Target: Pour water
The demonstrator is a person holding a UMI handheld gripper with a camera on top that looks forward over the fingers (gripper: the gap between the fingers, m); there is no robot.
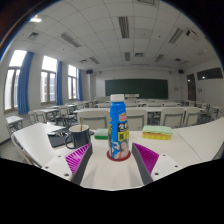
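Note:
A tall blue and white bottle with a colourful label stands upright on a round red coaster on the white table. It stands between my two fingers, near their tips, with a gap at each side. My gripper is open; its magenta pads flank the bottle. A dark mug stands on the table to the left, beyond the left finger.
A yellow and green sponge lies on the table to the right of the bottle. A dark flat object lies left of the mug. Classroom desks, chairs and a chalkboard fill the room behind.

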